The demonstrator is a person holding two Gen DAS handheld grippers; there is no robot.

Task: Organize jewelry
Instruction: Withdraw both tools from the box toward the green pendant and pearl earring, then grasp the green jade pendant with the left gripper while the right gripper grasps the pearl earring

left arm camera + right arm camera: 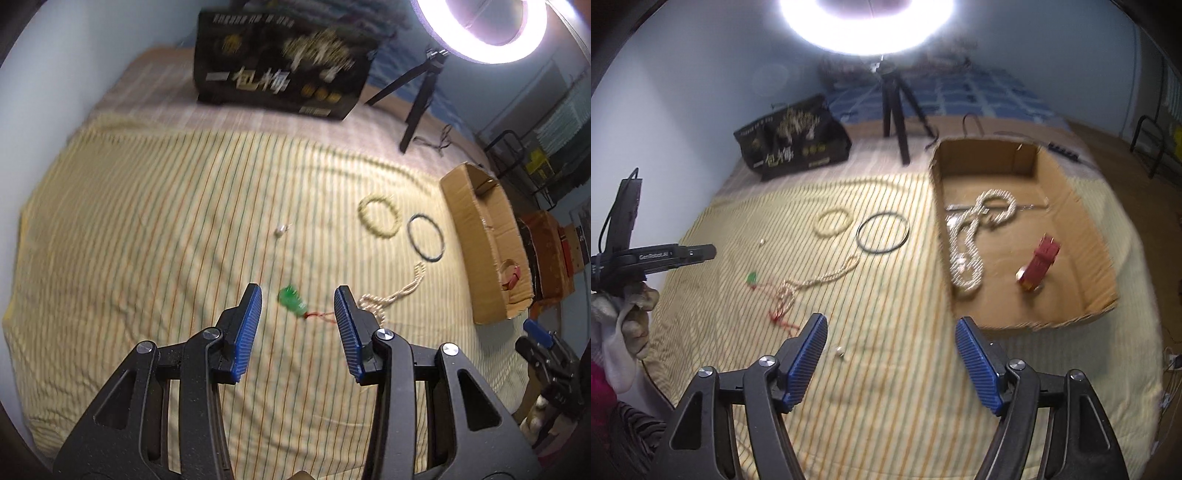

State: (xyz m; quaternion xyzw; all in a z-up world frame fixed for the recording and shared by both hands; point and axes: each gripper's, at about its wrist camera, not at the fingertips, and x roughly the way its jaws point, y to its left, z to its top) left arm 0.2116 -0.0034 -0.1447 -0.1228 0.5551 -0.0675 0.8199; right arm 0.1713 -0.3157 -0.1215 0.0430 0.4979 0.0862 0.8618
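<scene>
step: reaching for green pendant (pixel 292 300) on striped cloth | left gripper (pixel 298 304) wide open, straddling it | right gripper (pixel 891 334) open, empty | next: lower, pinch, carry to cardboard box (pixel 1089 254)

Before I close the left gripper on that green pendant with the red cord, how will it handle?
The green pendant looks small and hard, probably light, so it may skid on the striped cloth if nudged. Its red cord looks limp and should trail. That cord runs toward the beaded necklace, so it might snag or drag it.
</scene>
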